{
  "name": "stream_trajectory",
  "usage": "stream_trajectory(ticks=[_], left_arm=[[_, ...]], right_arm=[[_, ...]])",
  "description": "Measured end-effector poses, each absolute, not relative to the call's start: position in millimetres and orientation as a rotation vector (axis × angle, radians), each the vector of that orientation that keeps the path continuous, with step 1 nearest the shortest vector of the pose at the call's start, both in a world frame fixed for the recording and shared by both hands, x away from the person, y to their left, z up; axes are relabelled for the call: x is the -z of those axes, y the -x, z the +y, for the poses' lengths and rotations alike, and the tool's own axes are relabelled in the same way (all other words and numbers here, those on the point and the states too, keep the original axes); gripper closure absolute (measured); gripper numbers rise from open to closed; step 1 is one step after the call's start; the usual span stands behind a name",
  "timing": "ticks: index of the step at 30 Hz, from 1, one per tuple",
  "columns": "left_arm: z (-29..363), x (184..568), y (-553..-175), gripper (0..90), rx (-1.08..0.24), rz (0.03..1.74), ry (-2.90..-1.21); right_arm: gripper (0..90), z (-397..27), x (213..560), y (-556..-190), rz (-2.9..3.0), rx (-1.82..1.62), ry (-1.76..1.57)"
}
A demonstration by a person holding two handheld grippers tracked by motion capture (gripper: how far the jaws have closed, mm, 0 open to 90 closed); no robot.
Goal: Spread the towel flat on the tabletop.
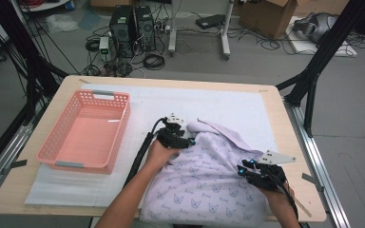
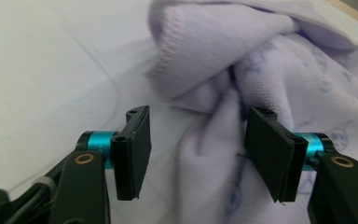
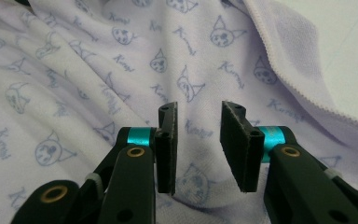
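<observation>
The jaws of your left gripper (image 2: 198, 154) stand wide around a bunched fold of the lilac cloth (image 1: 209, 180), not pressing it yet. The jaws of your right gripper (image 3: 198, 149) stand narrower, open over the printed side, and hold nothing. The cloth lies crumpled on the counter (image 1: 9, 190), at the near right, and the pink basket (image 1: 45, 154) beside it is empty. I judge the work hardly begun. The near edge of the cloth is cut off.

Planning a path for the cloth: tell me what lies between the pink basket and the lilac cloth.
Bare white mat, and nearer the person the left tool and its cable, as the high view shows; basket, cloth.
</observation>
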State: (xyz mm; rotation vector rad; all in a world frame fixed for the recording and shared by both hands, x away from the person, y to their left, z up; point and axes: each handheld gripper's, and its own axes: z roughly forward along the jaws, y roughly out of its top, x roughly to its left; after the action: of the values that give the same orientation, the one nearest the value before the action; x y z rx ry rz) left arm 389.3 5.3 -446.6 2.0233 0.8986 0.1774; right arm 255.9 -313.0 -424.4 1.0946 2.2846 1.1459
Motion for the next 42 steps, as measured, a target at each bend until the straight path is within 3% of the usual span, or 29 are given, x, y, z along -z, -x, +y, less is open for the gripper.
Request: stream_trajectory(ticks=[4, 6, 8, 10, 12, 18, 24, 31, 35, 42], left_arm=[[-9.0, 447.8, -382.2, 37.3, -0.275, 0.844, -2.107], [-12.0, 447.6, -380.2, 40.6, -0.298, 0.834, -2.117], [-13.3, 446.7, -377.2, 53.1, -0.331, 0.804, -2.139], [-11.9, 445.8, -375.5, 79.8, -0.3, 0.771, -2.148], [-10.8, 444.5, -373.9, 82.5, -0.307, 0.791, -2.146], [17.6, 433.8, -372.3, 82.6, -0.335, 0.876, -2.094], [56.5, 423.4, -373.2, 81.5, -0.344, 0.966, -2.009], [81.0, 426.0, -365.8, 80.7, -0.388, 1.016, -1.999], [81.2, 428.4, -364.8, 80.7, -0.384, 1.016, -1.994], [80.5, 428.9, -365.5, 80.6, -0.37, 1.008, -1.974]], right_arm=[[66.5, -313.5, 424.7, -256.7, 2.284, -1.141, -1.103], [66.4, -313.4, 424.7, -256.8, 2.282, -1.143, -1.101], [66.4, -313.0, 424.4, -256.8, 2.28, -1.144, -1.102], [66.2, -312.6, 424.1, -256.6, 2.279, -1.143, -1.1], [66.2, -313.0, 424.4, -256.4, 2.277, -1.142, -1.101], [65.3, -316.1, 424.2, -256.0, 2.268, -1.141, -1.114], [57.3, -308.9, 424.9, -261.1, 2.254, -1.133, -1.14], [55.0, -287.1, 424.5, -287.6, 2.242, -1.072, -1.133], [56.8, -263.3, 422.1, -316.1, 2.269, -1.012, -1.079], [68.7, -220.4, 433.5, -359.7, 2.362, -0.923, -1.028]])
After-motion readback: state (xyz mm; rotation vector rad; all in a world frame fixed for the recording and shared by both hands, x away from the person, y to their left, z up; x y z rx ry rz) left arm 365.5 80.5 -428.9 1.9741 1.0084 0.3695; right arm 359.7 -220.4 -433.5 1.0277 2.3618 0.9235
